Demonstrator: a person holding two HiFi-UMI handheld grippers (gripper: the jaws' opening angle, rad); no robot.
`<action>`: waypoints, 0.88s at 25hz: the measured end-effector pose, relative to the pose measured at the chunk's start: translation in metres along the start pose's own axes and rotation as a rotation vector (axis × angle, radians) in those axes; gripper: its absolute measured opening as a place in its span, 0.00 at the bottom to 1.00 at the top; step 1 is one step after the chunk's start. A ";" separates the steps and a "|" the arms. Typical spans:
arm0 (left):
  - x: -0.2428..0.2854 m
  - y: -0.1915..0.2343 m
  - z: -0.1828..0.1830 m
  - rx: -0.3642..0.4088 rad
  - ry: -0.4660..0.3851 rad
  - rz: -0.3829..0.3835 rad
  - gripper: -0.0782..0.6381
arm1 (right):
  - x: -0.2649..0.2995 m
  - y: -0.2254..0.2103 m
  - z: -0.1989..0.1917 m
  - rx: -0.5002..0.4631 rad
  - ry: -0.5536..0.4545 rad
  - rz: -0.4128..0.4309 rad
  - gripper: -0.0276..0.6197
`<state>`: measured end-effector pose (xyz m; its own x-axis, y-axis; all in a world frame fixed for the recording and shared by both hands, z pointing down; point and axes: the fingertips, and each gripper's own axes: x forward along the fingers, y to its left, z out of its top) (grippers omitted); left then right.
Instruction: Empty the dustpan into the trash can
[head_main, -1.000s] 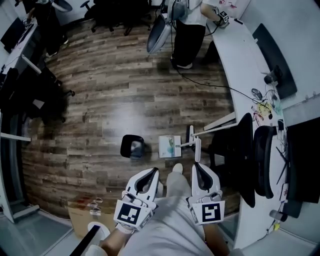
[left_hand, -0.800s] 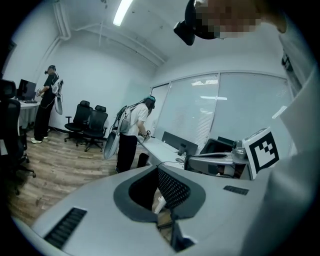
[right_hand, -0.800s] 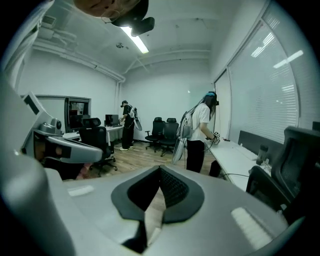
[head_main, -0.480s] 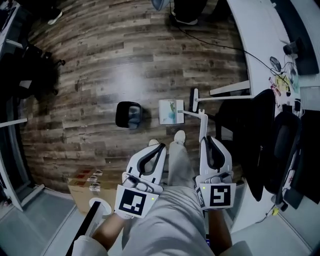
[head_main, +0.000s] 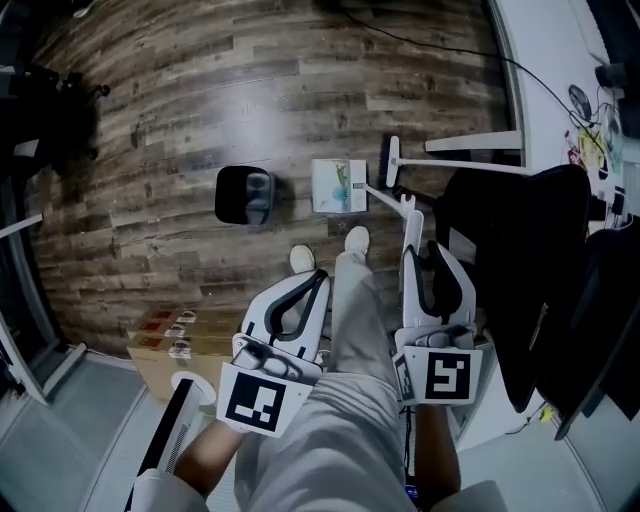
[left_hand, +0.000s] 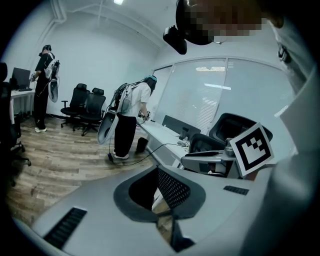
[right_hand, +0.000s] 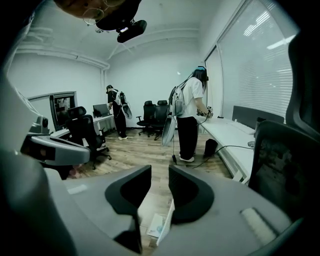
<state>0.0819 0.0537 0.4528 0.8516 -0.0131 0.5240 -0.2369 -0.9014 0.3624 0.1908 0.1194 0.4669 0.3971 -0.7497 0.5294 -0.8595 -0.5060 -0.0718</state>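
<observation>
Wooden floor (head_main: 200, 100), seen from above. Dustpan (head_main: 338, 186) lies flat on the boards just ahead of the person's shoes (head_main: 355, 240), with some pale litter in its tray; its white handle (head_main: 408, 225) rises from its right side toward the right gripper. Trash can (head_main: 245, 195), black, stands to the dustpan's left, near it but not touching, with something pale inside. Left gripper (head_main: 319, 277) is held low over the person's left leg, tips meeting, nothing between them. Right gripper (head_main: 427, 250) is held beside the right leg; its jaws stand apart and have just been opening, and the pads press on nothing. In the right gripper view the dustpan and a strip of its handle show through the gap, down on the floor. Cardboard box (head_main: 165, 340) sits at lower left of the head view, a dark office chair (head_main: 520, 260) at right. In the gripper views a second person (right_hand: 190, 120) stands at a long white desk (right_hand: 227, 135).
</observation>
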 end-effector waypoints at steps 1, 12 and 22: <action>0.004 0.001 -0.003 0.000 0.001 -0.001 0.12 | 0.005 -0.002 -0.005 -0.002 0.009 -0.004 0.23; 0.042 0.008 -0.034 -0.004 0.043 0.013 0.12 | 0.039 -0.023 -0.065 0.034 0.158 -0.035 0.39; 0.062 0.015 -0.055 -0.011 0.075 0.031 0.12 | 0.073 -0.037 -0.116 0.073 0.302 -0.036 0.42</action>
<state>0.1060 0.0629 0.5330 0.8066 -0.0084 0.5910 -0.2681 -0.8964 0.3531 0.2139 0.1330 0.6062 0.3037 -0.5755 0.7593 -0.8171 -0.5672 -0.1030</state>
